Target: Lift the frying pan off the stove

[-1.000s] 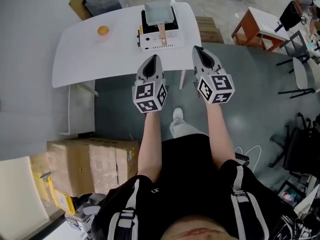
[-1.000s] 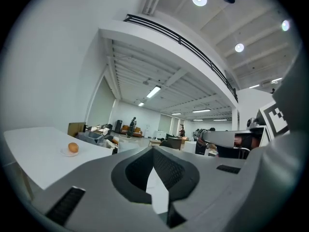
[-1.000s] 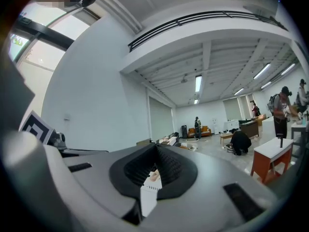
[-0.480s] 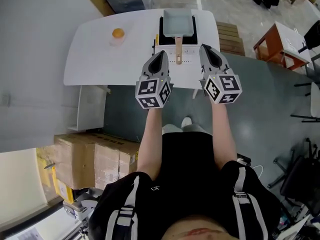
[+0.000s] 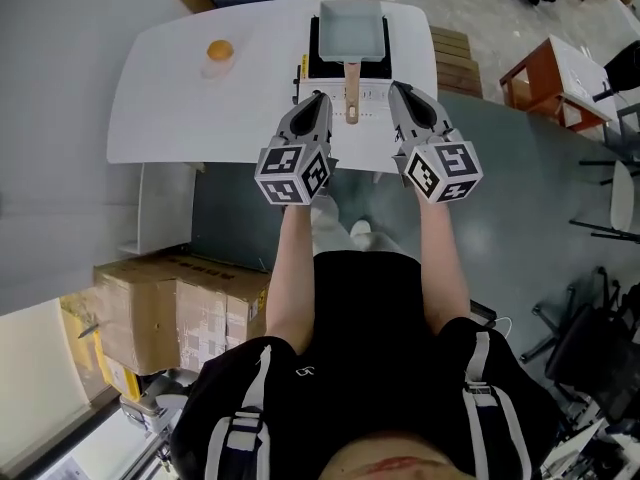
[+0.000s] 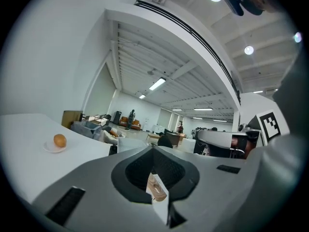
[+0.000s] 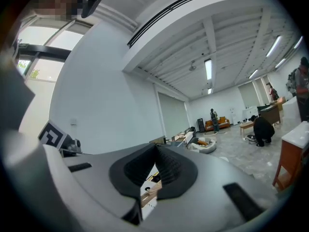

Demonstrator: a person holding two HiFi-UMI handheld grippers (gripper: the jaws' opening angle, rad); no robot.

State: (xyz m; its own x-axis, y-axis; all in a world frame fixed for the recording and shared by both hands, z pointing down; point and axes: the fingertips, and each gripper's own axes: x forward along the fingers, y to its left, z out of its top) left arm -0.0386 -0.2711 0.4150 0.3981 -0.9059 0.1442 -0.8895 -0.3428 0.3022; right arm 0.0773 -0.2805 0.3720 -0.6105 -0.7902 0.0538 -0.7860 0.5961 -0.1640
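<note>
A square grey frying pan (image 5: 353,30) sits on a white portable stove (image 5: 365,93) at the far edge of the white table (image 5: 180,108); its wooden handle (image 5: 351,90) points toward me. My left gripper (image 5: 320,98) hovers just left of the handle, shut and empty. To the handle's right my right gripper (image 5: 394,88) is shut too, with nothing in it. In the left gripper view the handle (image 6: 155,188) shows through the gap under the closed jaws; the right gripper view shows the handle (image 7: 149,193) the same way.
An orange (image 5: 219,50) on a small dish lies on the table's left part, also seen as the orange (image 6: 59,140). Cardboard boxes (image 5: 170,308) stand on the floor at my left. A wooden stool (image 5: 530,73) and chairs are to the right.
The person has stepped closer to the table. Both grippers have moved forward and now flank the pan's handle over the stove's front. Both stayed shut.
</note>
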